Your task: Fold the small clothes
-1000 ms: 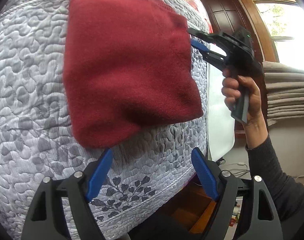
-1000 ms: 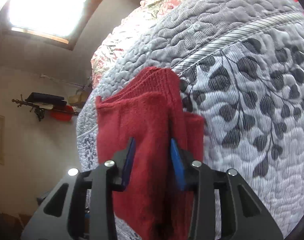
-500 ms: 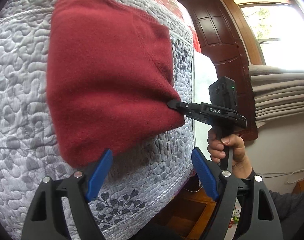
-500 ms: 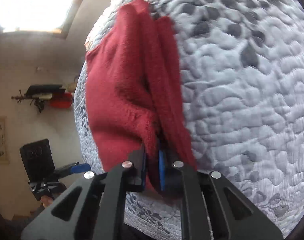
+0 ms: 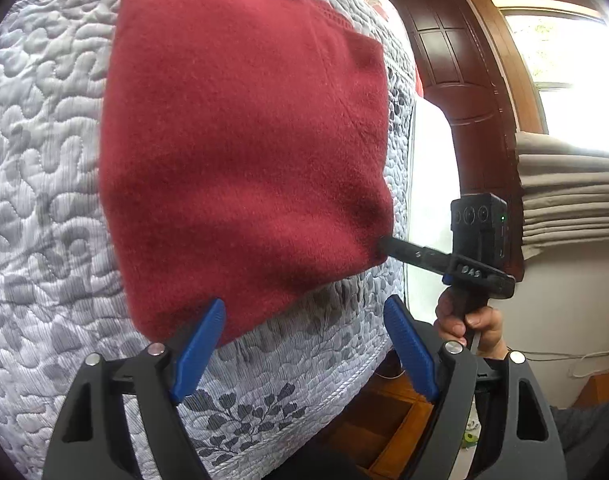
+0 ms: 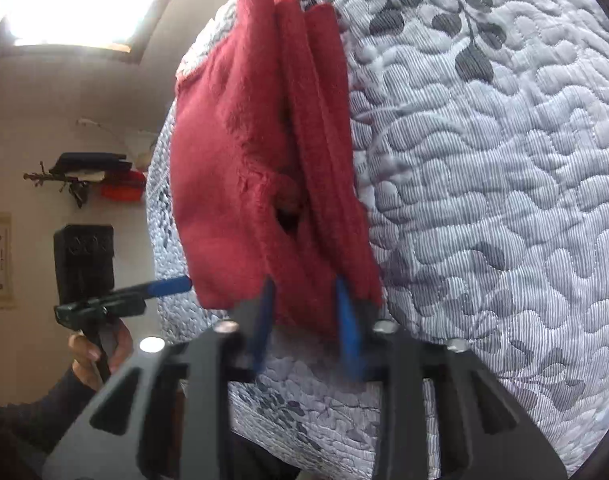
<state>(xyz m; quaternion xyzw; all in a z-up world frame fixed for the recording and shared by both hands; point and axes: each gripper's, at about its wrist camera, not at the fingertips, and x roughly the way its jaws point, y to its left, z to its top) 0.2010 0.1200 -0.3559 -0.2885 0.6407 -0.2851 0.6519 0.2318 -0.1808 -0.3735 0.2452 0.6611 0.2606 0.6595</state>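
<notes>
Having been clamped half a second ago, the folded red fleece garment (image 6: 264, 152) is released: right gripper (image 6: 306, 312) parted, left gripper (image 5: 304, 344) wide, empty.

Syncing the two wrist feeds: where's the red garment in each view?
Left wrist: red garment fills upper centre, lying folded on the quilt.
Right wrist: red garment sits left of centre, seen edge-on, its layers visible.
Shared landmark: the quilt's leaf print.
</notes>
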